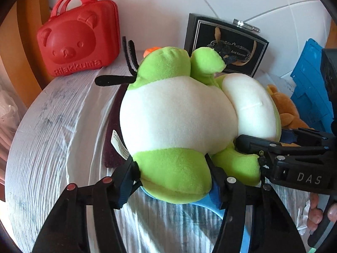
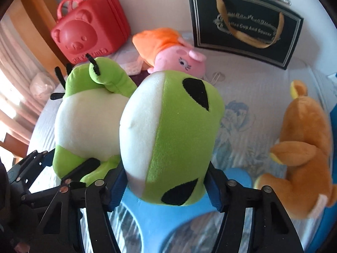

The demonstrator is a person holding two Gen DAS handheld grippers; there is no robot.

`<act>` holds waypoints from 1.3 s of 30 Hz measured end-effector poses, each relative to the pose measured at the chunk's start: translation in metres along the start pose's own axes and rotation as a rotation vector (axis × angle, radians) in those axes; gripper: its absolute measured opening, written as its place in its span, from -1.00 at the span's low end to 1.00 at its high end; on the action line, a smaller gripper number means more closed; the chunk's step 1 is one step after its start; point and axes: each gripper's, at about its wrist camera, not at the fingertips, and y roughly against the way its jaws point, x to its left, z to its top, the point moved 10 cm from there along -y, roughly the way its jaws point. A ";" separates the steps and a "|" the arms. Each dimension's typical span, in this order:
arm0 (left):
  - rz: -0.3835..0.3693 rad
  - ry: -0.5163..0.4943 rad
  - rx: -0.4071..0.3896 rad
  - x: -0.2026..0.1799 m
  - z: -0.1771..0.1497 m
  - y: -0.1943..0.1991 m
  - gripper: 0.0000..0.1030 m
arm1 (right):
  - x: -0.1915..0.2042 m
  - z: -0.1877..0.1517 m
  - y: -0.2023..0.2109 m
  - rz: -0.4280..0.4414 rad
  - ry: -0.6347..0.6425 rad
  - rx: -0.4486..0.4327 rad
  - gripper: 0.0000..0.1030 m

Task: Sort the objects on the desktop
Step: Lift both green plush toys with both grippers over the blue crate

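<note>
The left gripper [image 1: 172, 179] is clamping the green plush frog [image 1: 179, 113] by its foot; the right gripper [image 2: 166, 183] is squeezing its head. The frog is stretching sideways between them, lifted over the white tablecloth [image 1: 52, 126], belly toward the cameras.

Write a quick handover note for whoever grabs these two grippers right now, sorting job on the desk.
Left gripper: shut on the green plush toy, at its lower body.
Right gripper: shut on the same toy's head.
The toy is held between both grippers above the white cloth.
On the cloth: pink pig plush, brown bear plush, red bear case and black gift box at the back.
Done: green toy gripped.
Left: place it, then sort the pig and bear. Where they belong cannot be told from the views.
</note>
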 end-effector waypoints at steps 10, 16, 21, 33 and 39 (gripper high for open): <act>-0.053 -0.061 -0.189 -0.041 0.010 0.112 0.14 | 0.017 -0.014 0.129 -0.037 0.034 -0.188 0.25; -0.125 -0.125 -0.282 -0.086 0.023 0.163 0.14 | 0.010 -0.022 0.203 -0.111 0.029 -0.287 0.25; -0.212 -0.204 -0.382 -0.143 0.045 0.209 0.13 | -0.016 -0.030 0.277 -0.180 -0.007 -0.384 0.25; -0.366 -0.398 -0.490 -0.358 0.084 0.270 0.14 | -0.160 -0.062 0.446 -0.341 -0.149 -0.574 0.25; -0.379 -0.485 -0.465 -0.469 0.091 0.262 0.14 | -0.257 -0.082 0.487 -0.387 -0.240 -0.579 0.25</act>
